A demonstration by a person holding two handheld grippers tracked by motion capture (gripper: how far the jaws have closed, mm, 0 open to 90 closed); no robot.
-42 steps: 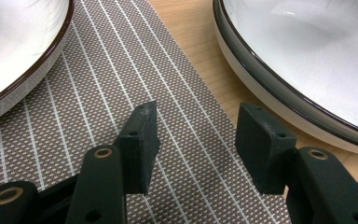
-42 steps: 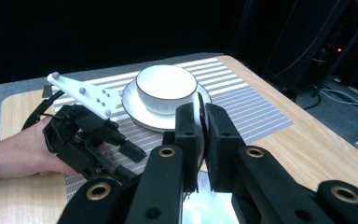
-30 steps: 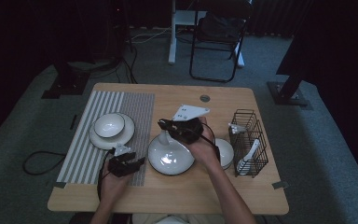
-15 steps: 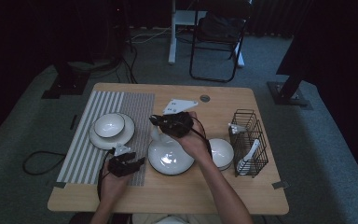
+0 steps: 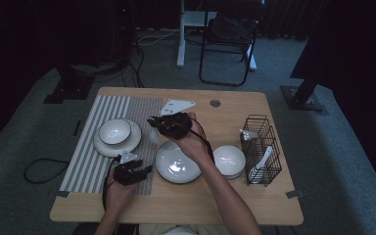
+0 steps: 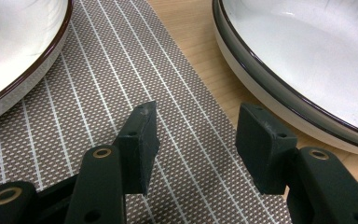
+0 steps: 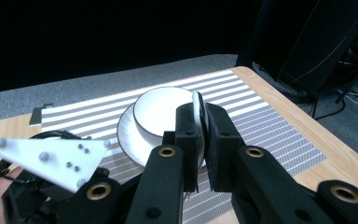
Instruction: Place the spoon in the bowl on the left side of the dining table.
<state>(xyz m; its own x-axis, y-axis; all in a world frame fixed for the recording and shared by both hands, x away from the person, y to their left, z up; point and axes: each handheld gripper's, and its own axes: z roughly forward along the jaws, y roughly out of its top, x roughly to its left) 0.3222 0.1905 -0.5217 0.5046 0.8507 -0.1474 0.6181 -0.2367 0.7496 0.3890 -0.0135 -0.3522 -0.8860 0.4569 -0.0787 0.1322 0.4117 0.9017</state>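
On the left, the small bowl (image 5: 114, 131) sits on its plate (image 5: 127, 143) on the striped mat (image 5: 98, 161), just as before. Our left gripper (image 5: 144, 170) hasn't budged near the mat's right edge, jaws spread with nothing between them. Moving right, the right gripper (image 5: 152, 121) has slid leftward off the big plate (image 5: 177, 165), now above the mat's edge, its jaws pinching a white spoon (image 7: 198, 112) on edge. Further right, the second bowl (image 5: 229, 161) and wire basket (image 5: 262, 147) are unchanged.
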